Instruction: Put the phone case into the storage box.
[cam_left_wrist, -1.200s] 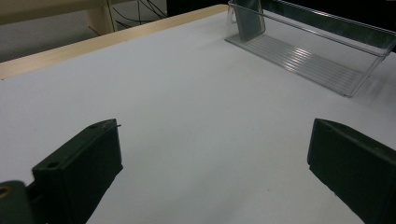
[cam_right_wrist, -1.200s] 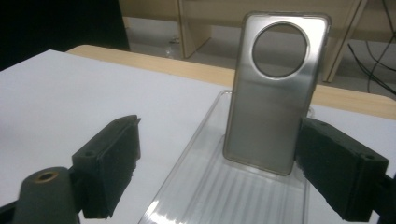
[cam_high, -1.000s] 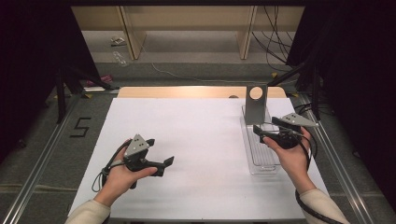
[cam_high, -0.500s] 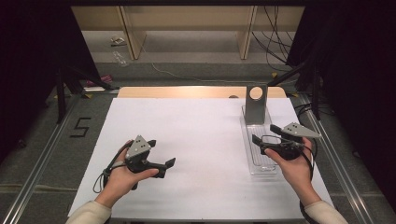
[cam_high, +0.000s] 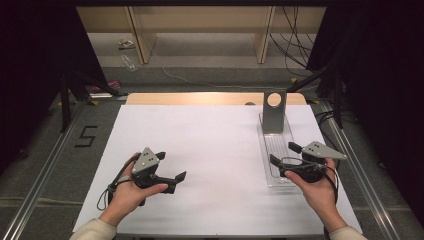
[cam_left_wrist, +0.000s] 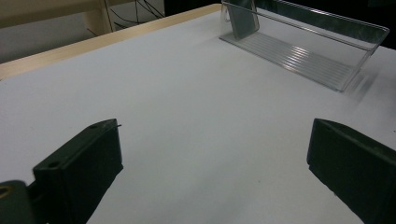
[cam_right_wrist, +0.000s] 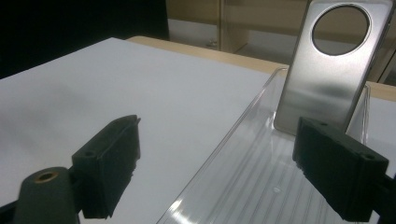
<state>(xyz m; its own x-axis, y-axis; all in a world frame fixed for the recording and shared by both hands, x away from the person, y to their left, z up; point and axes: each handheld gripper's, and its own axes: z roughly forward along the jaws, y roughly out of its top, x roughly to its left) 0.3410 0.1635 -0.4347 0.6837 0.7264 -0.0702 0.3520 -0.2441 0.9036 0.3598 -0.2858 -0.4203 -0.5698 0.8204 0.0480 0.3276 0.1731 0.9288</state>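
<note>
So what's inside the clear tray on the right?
The clear tray holds a silver plate with a round hole, standing tilted at its far end. Otherwise its ribbed floor looks bare; the plate's foot is hidden behind the right gripper.

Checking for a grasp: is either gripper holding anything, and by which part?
Nothing. The left gripper and right gripper are open and empty, beside the clear tray.

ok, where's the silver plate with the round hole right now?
The silver plate stands upright at the far end of the clear tray on the table's right side in the high view, ahead of the open right gripper.
</note>
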